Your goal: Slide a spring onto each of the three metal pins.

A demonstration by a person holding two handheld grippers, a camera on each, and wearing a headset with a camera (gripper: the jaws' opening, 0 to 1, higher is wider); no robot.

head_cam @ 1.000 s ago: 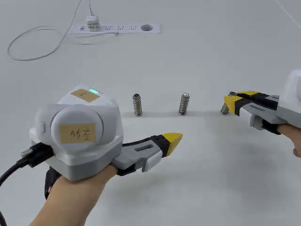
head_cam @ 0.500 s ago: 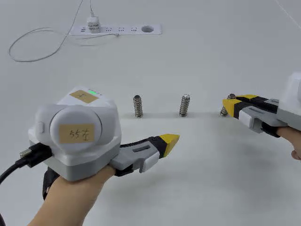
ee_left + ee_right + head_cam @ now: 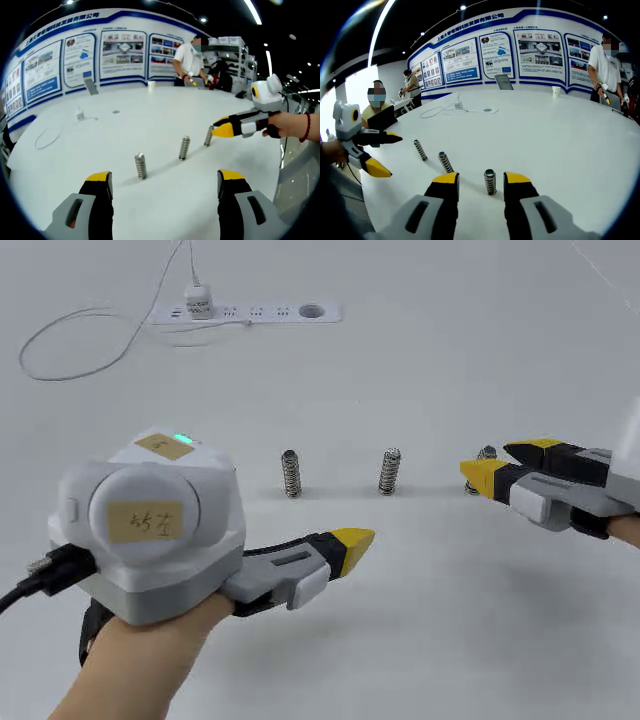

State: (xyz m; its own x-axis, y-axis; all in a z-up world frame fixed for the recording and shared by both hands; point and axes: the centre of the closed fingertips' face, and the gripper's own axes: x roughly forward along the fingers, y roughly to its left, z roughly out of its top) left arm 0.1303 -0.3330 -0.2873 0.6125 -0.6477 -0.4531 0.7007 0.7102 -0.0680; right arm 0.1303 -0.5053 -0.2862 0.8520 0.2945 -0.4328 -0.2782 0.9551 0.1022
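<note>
Three short metal pins stand in a row on the white table, each wearing a coil spring: the left spring (image 3: 291, 473), the middle spring (image 3: 389, 471) and the right spring (image 3: 486, 455), which is partly hidden by a jaw. My right gripper (image 3: 505, 464) is open, its yellow-tipped jaws on either side of the right spring (image 3: 490, 182) with a small gap each side. My left gripper (image 3: 352, 543) hovers in front of the row, open and holding nothing. In the left gripper view, the left gripper (image 3: 164, 176) faces the left spring (image 3: 141, 165).
A white power strip (image 3: 250, 313) with a plug and a looping cable (image 3: 60, 340) lies at the far edge of the table. A person sits behind a laptop (image 3: 380, 117) and another person stands (image 3: 190, 57) beyond the table.
The right gripper's jaws have spread apart at the right spring and drawn back slightly. The left gripper has barely moved; the camera has tilted a little.
</note>
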